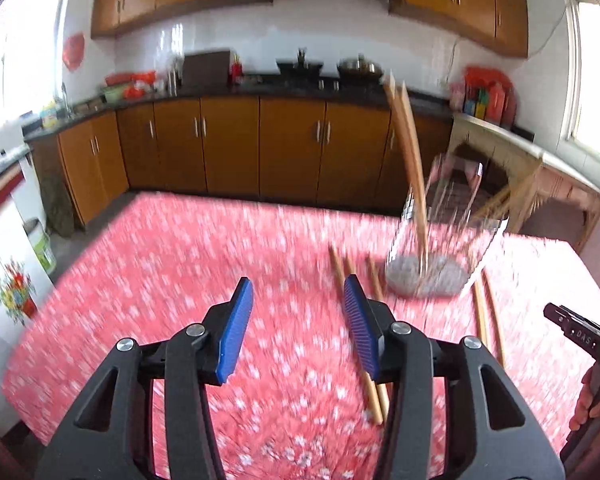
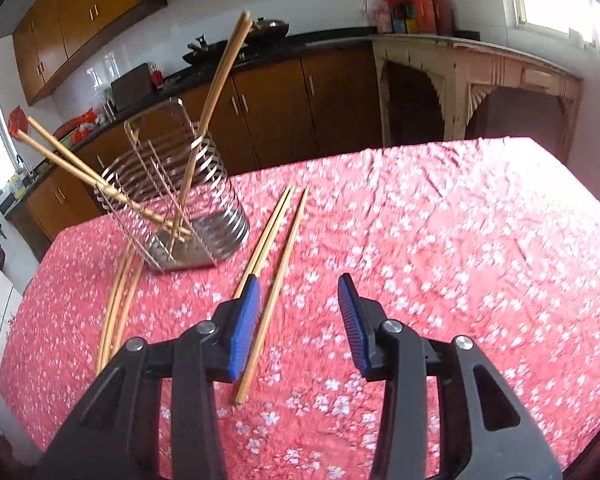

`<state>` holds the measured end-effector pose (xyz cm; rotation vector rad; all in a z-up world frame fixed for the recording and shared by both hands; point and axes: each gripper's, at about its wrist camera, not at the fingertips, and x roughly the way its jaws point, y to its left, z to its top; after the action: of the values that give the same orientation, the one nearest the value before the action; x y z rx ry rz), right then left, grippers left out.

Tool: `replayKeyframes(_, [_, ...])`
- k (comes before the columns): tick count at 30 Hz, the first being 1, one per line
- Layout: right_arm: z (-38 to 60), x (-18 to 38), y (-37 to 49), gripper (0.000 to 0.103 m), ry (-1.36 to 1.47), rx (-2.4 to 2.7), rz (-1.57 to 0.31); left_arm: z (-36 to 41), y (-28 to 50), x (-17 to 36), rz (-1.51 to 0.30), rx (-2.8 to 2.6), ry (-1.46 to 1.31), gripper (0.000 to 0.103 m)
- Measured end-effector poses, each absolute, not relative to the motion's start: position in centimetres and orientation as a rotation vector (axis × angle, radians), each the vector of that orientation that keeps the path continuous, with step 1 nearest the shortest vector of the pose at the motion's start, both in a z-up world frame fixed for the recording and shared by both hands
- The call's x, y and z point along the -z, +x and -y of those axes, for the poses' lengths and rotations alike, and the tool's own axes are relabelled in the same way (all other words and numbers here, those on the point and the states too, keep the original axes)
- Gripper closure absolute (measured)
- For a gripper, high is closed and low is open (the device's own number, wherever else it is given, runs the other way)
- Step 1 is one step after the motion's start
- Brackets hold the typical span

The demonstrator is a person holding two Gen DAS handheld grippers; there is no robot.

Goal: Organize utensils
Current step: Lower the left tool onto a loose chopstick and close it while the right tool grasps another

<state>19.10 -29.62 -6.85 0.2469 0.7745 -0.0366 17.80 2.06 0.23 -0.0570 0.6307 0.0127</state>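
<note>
Chopsticks (image 1: 374,394) are lying under your left gripper (image 1: 299,312), just right of its empty, parted jaws, running forward toward the holder (image 1: 432,264). In the right view, your right gripper (image 2: 298,312) is gaping empty too; a single chopstick (image 2: 274,296) is lying just inside its left pad, pointing ahead.

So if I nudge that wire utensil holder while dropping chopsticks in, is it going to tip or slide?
Probably tippy: the wire holder is tall on a small base, and the chopsticks in it lean far past its rim. It looks light, being mostly open wire. It may also slide, since it stands on a loose, wrinkled tablecloth.
</note>
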Motion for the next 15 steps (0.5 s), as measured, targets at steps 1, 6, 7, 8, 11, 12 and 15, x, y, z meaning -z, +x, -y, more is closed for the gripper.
replayKeyframes(1, [29.2, 7.7, 19.1, 0.062, 0.242, 0.032, -0.791, -2.1, 18.0, 0.8, -0.653, -0.009, -0.062, 0.055])
replayKeyframes(6, [27.2, 10.5, 19.3, 0.062, 0.213, 0.007, -0.854, -2.0, 19.3, 5.7, -0.778, 0.035, -0.111, 0.055])
replayKeyframes(7, [26.9, 10.8, 19.4, 0.062, 0.207, 0.004, -0.860, -1.7, 19.4, 6.4, -0.795, 0.041, -0.115, 0.055])
replayKeyframes(8, [26.7, 11.0, 19.5, 0.062, 0.201, 0.002, -0.864, -1.5, 19.6, 6.9, -0.815, 0.054, -0.121, 0.055])
replayKeyframes(11, [26.1, 11.0, 19.8, 0.062, 0.182, -0.003, -0.868, -0.8, 20.1, 7.9, -0.855, 0.098, -0.135, 0.055])
replayKeyframes(12, [26.2, 10.9, 19.8, 0.062, 0.178, -0.003, -0.868, -0.5, 20.2, 8.0, -0.860, 0.101, -0.129, 0.056])
replayKeyframes(15, [26.1, 10.9, 20.0, 0.063, 0.170, -0.002, -0.871, 0.2, 20.5, 8.3, -0.866, 0.106, -0.109, 0.057])
